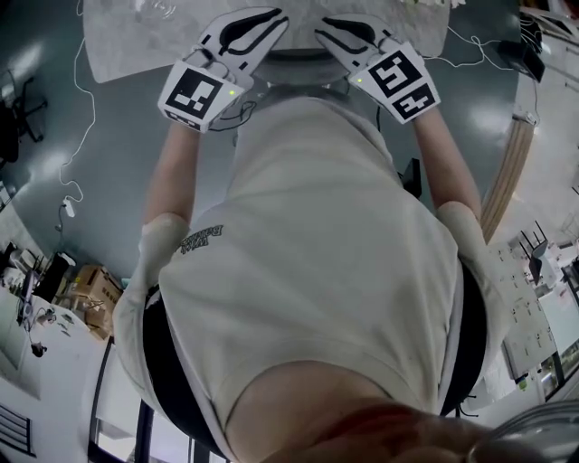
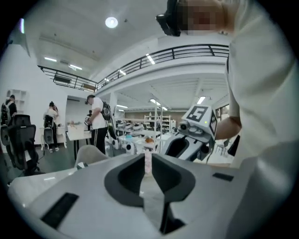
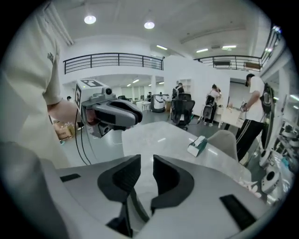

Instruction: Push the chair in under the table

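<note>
Left tool point(image 2: 148, 159), right tool point(image 3: 146, 159) — empty, chair point(image 3: 224, 140) across table point(image 3: 156, 134)

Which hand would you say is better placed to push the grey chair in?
Right, barely. The left gripper and right gripper sit side by side at the table edge, fingers nearly closed on nothing. The chair stands across the table, beyond either; the right gripper view shows more of it.

No words or numbers can be read. Small dark print point(image 1: 201, 240) on the chest of the shirt point(image 1: 335, 271) is upside down and too small to make out. Above the shirt, the left marker cube point(image 1: 194, 93) and right marker cube point(image 1: 400, 80) bear only black-and-white square patterns.
</note>
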A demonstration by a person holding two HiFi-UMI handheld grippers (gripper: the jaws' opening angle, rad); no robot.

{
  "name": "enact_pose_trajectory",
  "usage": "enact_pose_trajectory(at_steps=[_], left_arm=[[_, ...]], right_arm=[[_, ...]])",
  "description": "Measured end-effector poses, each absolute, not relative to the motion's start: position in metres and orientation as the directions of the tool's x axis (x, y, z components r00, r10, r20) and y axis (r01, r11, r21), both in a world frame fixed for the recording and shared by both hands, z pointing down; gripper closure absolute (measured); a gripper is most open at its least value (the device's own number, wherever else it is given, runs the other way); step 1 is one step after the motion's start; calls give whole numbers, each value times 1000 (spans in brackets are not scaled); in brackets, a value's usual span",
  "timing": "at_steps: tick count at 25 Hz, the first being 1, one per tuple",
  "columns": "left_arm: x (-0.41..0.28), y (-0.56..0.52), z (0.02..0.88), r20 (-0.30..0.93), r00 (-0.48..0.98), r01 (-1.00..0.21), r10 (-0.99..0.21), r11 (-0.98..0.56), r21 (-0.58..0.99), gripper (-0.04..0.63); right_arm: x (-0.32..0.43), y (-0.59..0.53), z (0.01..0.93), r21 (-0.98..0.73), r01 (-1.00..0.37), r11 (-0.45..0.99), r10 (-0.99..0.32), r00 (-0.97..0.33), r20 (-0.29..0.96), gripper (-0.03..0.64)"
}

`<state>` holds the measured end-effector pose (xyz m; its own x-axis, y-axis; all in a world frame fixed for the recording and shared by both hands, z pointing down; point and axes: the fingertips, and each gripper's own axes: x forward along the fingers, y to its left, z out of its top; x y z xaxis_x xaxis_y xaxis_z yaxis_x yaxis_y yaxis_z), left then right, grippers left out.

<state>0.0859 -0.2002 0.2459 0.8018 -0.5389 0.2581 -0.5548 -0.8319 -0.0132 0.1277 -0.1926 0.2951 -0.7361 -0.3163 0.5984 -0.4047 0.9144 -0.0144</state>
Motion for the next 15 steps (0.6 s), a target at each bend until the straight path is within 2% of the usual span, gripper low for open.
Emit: enact_pose_trajectory(at_steps=[4, 9, 15], left_arm=[[71, -211, 191, 138, 774, -622, -618, -783, -22, 565], [67, -208, 135, 13, 751, -658, -660, -750, -62, 575], [66, -203, 97, -51, 711, -701, -702, -699, -142, 583]], right_arm=[[124, -209, 232, 17, -472, 881, -429, -783, 450, 532], [127, -216, 164, 54, -540, 840, -528, -791, 308, 532], [134, -219, 100, 68, -615, 785, -618, -775, 132, 557]])
